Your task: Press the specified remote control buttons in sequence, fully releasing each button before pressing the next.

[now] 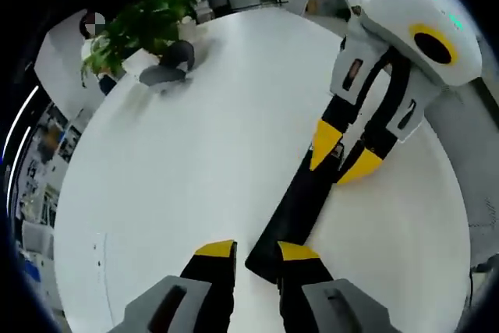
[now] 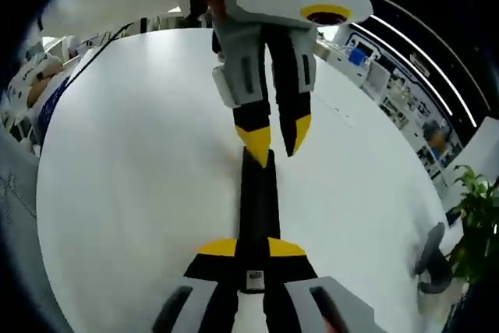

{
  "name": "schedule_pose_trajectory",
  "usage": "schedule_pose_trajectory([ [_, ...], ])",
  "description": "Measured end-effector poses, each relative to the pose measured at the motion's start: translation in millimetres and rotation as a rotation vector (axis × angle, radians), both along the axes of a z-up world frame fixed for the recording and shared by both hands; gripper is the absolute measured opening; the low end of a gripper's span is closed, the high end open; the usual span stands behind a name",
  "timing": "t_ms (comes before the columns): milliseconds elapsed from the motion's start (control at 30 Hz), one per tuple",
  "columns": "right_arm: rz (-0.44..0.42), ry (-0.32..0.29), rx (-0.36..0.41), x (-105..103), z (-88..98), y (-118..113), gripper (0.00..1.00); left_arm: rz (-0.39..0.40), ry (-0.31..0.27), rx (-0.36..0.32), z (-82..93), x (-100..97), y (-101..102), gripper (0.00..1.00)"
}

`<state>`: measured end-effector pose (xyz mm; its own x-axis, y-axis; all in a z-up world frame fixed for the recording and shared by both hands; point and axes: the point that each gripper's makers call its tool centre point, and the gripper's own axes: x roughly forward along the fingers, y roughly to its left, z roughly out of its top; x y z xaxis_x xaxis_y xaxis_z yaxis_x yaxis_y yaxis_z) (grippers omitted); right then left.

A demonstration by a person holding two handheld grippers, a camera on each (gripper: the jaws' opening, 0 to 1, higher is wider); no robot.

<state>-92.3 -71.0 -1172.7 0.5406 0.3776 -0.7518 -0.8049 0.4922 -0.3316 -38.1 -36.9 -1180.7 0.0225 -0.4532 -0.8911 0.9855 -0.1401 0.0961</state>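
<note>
A long black remote control (image 1: 300,196) lies on the white table (image 1: 187,161). My right gripper (image 1: 343,154) comes in from the upper right of the left gripper view, its yellow fingertips on either side of the remote's far end. In the right gripper view the remote (image 2: 257,193) runs up between that gripper's (image 2: 251,248) yellow-tipped jaws, which are shut on it. My left gripper (image 1: 256,251) stands open at the remote's other end, its right fingertip (image 1: 299,252) over the remote's corner. From the right gripper view the left gripper (image 2: 277,138) reaches down, one fingertip (image 2: 255,144) at the remote's end.
A green potted plant (image 1: 136,25) and a grey object (image 1: 168,68) stand at the table's far edge; both also show as the plant (image 2: 475,224) and grey object (image 2: 433,259). Office desks lie beyond the table edge.
</note>
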Motion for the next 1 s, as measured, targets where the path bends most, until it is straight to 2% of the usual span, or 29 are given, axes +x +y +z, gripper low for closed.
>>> schedule_pose_trajectory([
  [33, 0.032, -0.018, -0.042, 3, -2.3, -5, 0.00, -0.004, 0.011, -0.011, 1.9, -0.6, -2, 0.23],
  [100, -0.027, 0.060, 0.021, 2, -11.3, -4, 0.00, -0.020, 0.006, -0.004, 2.2, 2.3, -2, 0.23],
  [167, -0.043, 0.062, 0.043, 5, -10.2, -7, 0.00, -0.018, 0.015, 0.018, 1.8, 3.7, -1, 0.23],
  [200, -0.064, 0.054, 0.083, 6, -6.3, -6, 0.00, -0.015, 0.015, 0.015, 2.2, 4.3, -2, 0.23],
  [267, -0.094, 0.076, 0.105, 6, -4.1, -11, 0.04, -0.019, 0.018, 0.018, 2.1, 1.9, -1, 0.22],
  [333, -0.094, 0.071, 0.112, 7, -3.7, -13, 0.10, -0.026, 0.013, 0.020, 2.0, 0.0, 0, 0.22],
  [367, -0.101, 0.094, 0.111, 6, -6.5, -15, 0.11, -0.027, 0.007, 0.020, 2.2, -0.4, 0, 0.22],
  [500, -0.106, 0.119, 0.142, 0, -7.9, -12, 0.17, -0.020, 0.018, 0.028, 2.3, -3.5, 5, 0.22],
  [567, -0.104, 0.123, 0.145, -2, -9.9, -11, 0.25, -0.021, 0.024, 0.018, 3.5, -6.3, 6, 0.25],
  [700, -0.093, 0.131, 0.118, -8, -18.6, -14, 0.25, -0.040, 0.008, 0.028, -0.4, -8.4, 9, 0.30],
  [833, -0.087, 0.111, 0.098, -5, -18.5, -18, 0.23, -0.041, 0.020, 0.042, -9.1, -11.3, 12, 0.31],
  [900, -0.080, 0.102, 0.071, -4, -21.2, -21, 0.22, -0.046, 0.011, 0.028, -8.7, -9.9, 11, 0.29],
  [1000, -0.075, 0.102, 0.081, -3, -21.3, -23, 0.21, -0.047, 0.006, 0.032, -14.4, -10.8, 10, 0.30],
])
